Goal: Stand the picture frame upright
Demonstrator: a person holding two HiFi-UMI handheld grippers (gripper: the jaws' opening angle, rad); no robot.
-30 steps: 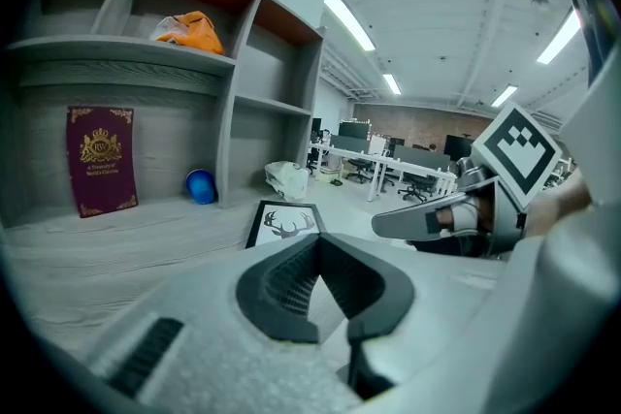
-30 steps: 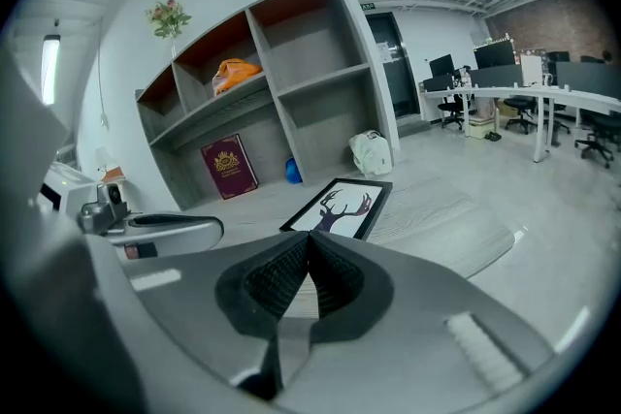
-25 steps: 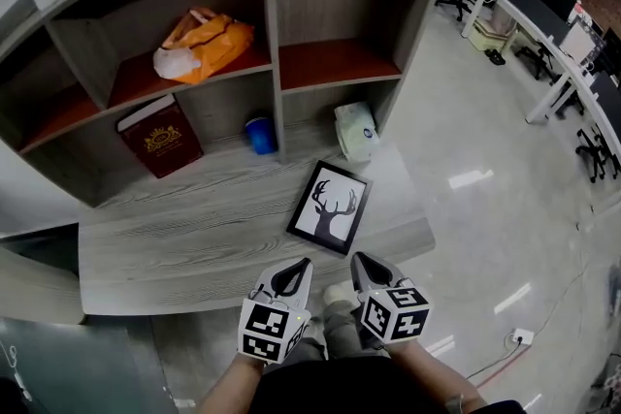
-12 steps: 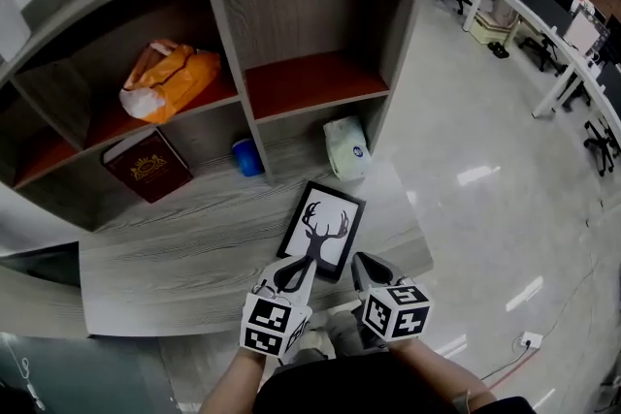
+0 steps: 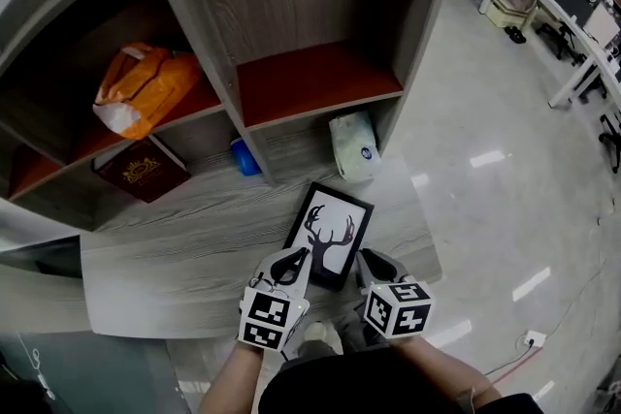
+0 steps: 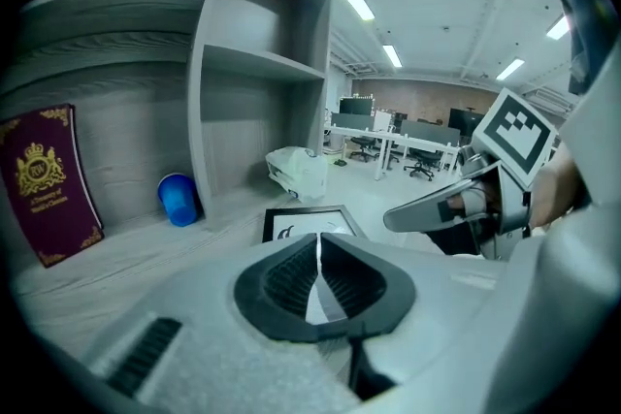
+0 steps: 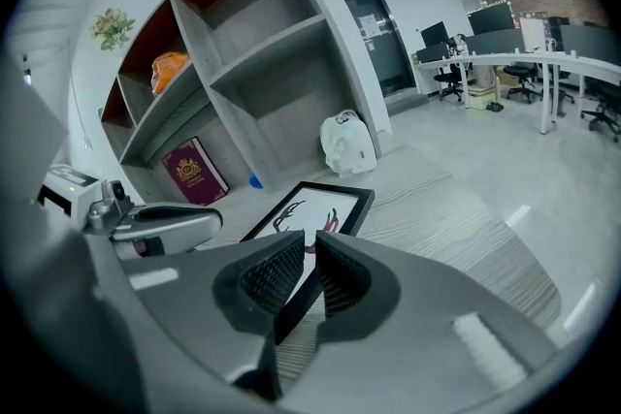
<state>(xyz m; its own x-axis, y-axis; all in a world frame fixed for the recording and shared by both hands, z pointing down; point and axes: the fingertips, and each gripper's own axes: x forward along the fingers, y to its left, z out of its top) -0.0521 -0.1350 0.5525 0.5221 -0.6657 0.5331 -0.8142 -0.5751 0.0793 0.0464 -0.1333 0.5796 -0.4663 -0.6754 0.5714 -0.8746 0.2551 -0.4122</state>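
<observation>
Black-rimmed picture frame point(image 5: 330, 233) lies flat at the desk's point(image 5: 175, 257) front edge: probably light, stiff, breakable; grip its rim. Left gripper point(image 5: 291, 260) has just closed, empty; right gripper point(image 5: 373, 259) has just opened slightly, gripping nothing.

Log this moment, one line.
black deer-print picture frame: flat on grey wood-grain table | left gripper: jaws just closing, tips together, empty | right gripper: jaws just opening, frame edge in gap, no grip
</observation>
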